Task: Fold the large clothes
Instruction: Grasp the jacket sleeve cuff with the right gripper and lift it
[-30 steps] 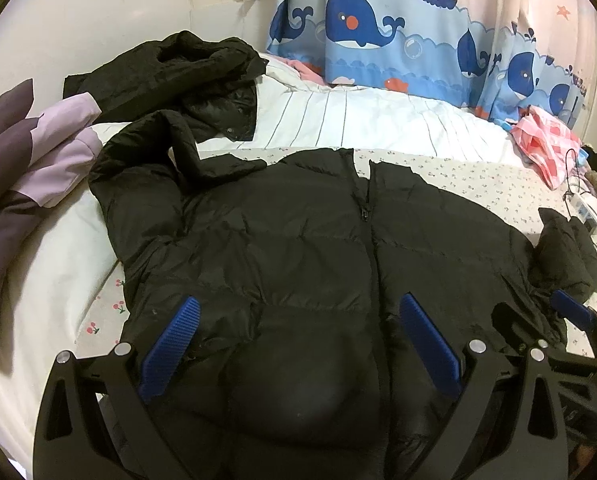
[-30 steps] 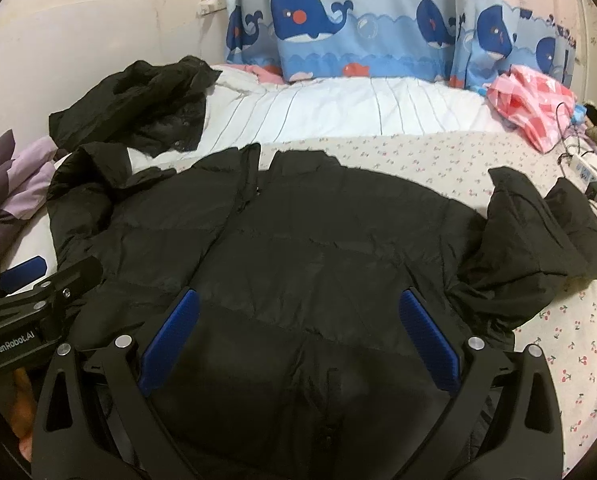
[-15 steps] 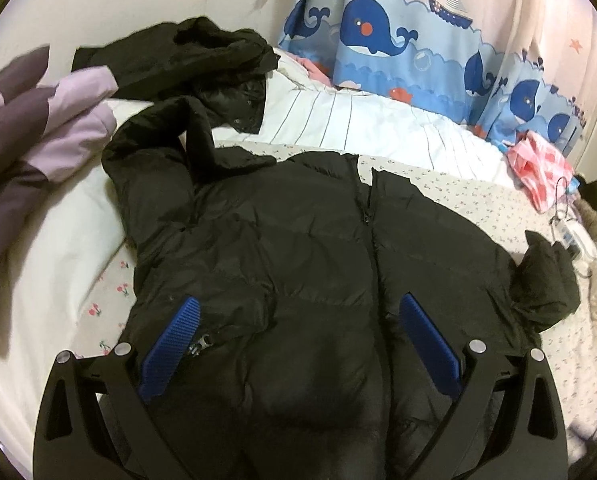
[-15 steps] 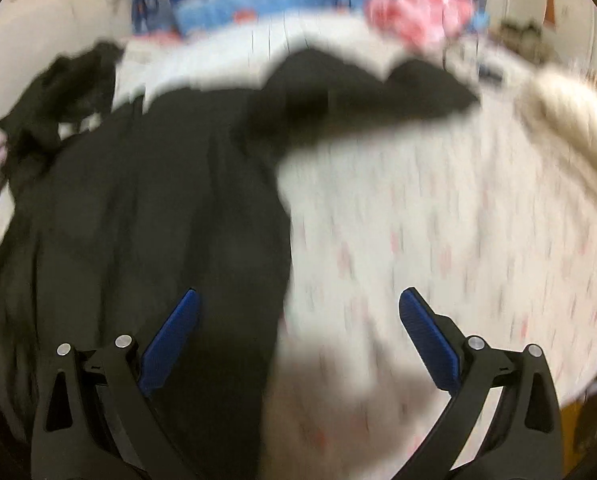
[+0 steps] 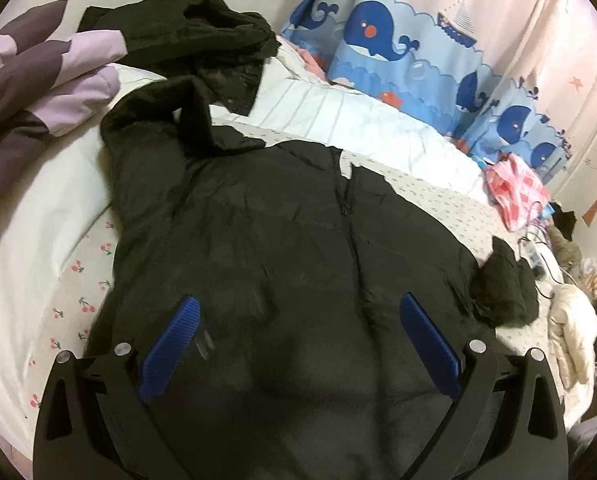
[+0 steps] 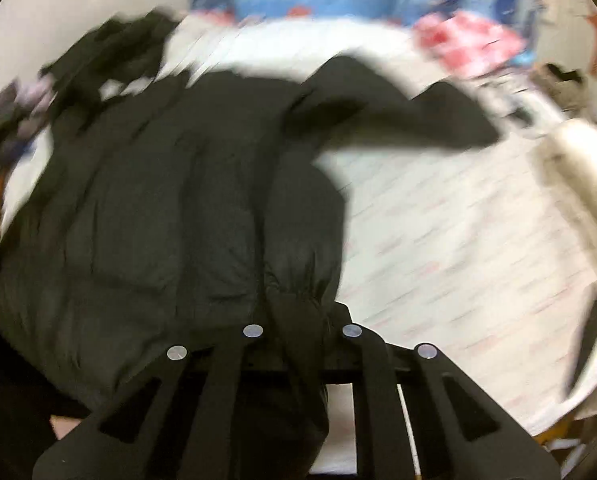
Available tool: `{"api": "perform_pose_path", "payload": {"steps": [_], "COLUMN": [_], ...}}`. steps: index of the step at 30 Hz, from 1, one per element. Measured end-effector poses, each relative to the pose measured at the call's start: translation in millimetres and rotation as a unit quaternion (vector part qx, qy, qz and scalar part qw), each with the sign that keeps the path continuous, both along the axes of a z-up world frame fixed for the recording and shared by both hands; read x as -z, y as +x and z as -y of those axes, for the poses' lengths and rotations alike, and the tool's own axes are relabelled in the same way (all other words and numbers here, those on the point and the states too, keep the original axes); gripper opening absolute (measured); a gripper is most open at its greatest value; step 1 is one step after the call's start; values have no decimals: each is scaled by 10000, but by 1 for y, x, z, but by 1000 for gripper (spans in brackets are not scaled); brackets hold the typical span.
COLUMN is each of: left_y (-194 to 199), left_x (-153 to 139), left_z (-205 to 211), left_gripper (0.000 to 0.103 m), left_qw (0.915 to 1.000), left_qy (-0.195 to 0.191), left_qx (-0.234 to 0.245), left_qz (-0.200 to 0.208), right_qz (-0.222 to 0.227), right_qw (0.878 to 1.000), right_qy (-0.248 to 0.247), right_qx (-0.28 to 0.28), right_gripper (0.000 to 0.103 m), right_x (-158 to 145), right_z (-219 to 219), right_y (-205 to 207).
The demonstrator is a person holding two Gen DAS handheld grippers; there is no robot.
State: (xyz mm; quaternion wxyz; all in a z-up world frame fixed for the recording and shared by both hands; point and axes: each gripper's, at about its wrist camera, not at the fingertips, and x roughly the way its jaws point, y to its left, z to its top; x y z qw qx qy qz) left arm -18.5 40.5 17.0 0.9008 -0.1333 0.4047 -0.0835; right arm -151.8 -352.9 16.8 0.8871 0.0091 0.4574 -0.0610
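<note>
A black puffer jacket (image 5: 282, 248) lies front-up and spread across the bed (image 5: 30, 264), zip closed, both sleeves splayed outward. The left gripper (image 5: 298, 344) hovers over the lower hem, jaws spread, holding nothing. The right gripper (image 6: 298, 316) has just been closing and now pinches the jacket's hem edge on the right side. The padding looks soft, bulky and light, with a slick shell; seams, hem corners and cuffs appear the securest holds.
</note>
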Motion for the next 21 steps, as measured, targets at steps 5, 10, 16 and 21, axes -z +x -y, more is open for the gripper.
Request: {"api": "perform_pose_path", "payload": {"steps": [5,10,16,21], "left_y": [10,17,15,21], "left_x": [14,21,16,13], "left_z": [13,24,41,48], "left_gripper": [96,96,96,96], "left_qw": [9995,9987,9989,9976], "left_qy": [-22,-159,37,-22], "left_qx": [169,223,457,664], "left_qz": [-279,-424,-45,206], "right_qz": [-1733,-20,944,1015], "right_qw": [9836,9908,9394,8584], "right_qy": [364,1334,2997,4468], "right_qx": [-329,234,1372,2307], "right_gripper": [28,89,96,96], "right_x": [63,5,-1,73], "right_z": [43,105,206,260], "right_y": [0,-25,46,135]}}
